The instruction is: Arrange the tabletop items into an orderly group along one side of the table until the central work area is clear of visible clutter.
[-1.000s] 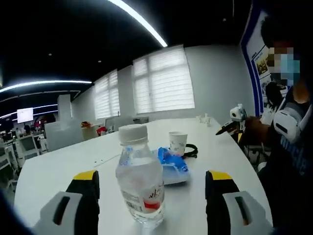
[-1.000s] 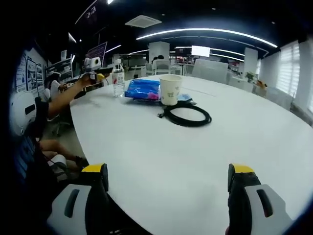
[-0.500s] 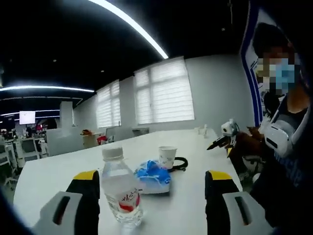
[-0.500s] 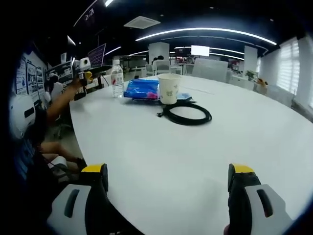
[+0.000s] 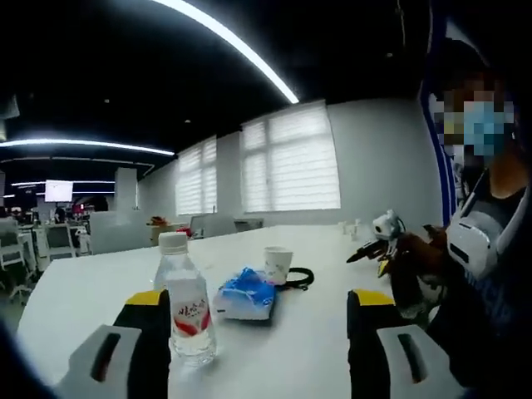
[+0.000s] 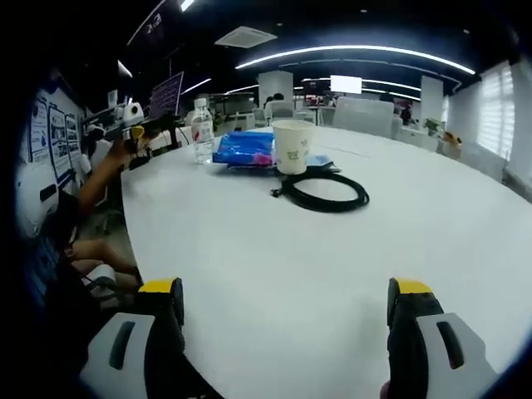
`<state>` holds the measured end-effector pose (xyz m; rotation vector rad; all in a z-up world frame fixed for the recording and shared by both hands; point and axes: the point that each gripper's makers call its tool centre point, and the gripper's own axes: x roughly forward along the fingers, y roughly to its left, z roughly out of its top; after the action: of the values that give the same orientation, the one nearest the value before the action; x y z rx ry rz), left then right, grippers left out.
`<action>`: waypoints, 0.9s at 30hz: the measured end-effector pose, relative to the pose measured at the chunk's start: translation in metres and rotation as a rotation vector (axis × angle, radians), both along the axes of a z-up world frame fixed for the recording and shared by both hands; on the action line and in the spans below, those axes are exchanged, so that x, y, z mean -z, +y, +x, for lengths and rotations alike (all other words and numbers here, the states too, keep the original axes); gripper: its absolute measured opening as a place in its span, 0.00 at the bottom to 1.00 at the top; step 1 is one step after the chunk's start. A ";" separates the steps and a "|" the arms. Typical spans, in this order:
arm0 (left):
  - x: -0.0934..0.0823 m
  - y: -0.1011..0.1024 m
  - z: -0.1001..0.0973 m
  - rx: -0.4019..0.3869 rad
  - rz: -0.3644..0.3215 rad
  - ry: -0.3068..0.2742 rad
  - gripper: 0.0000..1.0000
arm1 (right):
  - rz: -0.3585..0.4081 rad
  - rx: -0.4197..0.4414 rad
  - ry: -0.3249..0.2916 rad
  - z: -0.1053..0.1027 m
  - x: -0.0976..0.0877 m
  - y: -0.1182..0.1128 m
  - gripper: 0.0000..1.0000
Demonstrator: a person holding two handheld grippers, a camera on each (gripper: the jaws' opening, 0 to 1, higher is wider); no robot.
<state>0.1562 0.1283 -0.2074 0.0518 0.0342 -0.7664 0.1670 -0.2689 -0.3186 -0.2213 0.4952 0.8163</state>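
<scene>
Clear plastic water bottle (image 5: 188, 303) stands beside crinkled blue packet (image 5: 245, 293) on glossy white table (image 6: 332, 266).

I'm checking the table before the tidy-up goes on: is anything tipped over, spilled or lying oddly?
Nothing looks spilled or tipped. The water bottle and paper cup stand upright, the blue packet lies flat between them, and the black cable lies coiled beside the cup on the white table.
</scene>
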 end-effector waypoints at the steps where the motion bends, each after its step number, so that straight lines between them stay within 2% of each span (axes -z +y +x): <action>1: 0.003 -0.003 -0.004 0.004 0.005 0.003 0.86 | 0.001 -0.003 -0.001 0.000 0.000 0.001 0.99; 2: 0.008 -0.006 -0.008 -0.006 0.006 0.022 0.86 | 0.000 -0.006 -0.002 0.002 0.000 0.001 0.99; 8: 0.017 -0.013 -0.019 -0.011 0.025 0.050 0.87 | 0.005 -0.023 -0.009 0.005 -0.002 0.007 0.99; 14: 0.016 -0.011 -0.015 -0.052 0.040 0.049 0.87 | 0.016 -0.024 -0.016 0.006 -0.005 0.010 0.99; 27: 0.025 -0.017 -0.019 -0.059 0.054 0.073 0.90 | 0.018 -0.019 -0.033 0.003 -0.012 0.006 0.99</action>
<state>0.1375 0.1110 -0.2325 0.0738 0.1251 -0.7079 0.1703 -0.2628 -0.3067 -0.2229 0.4554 0.8341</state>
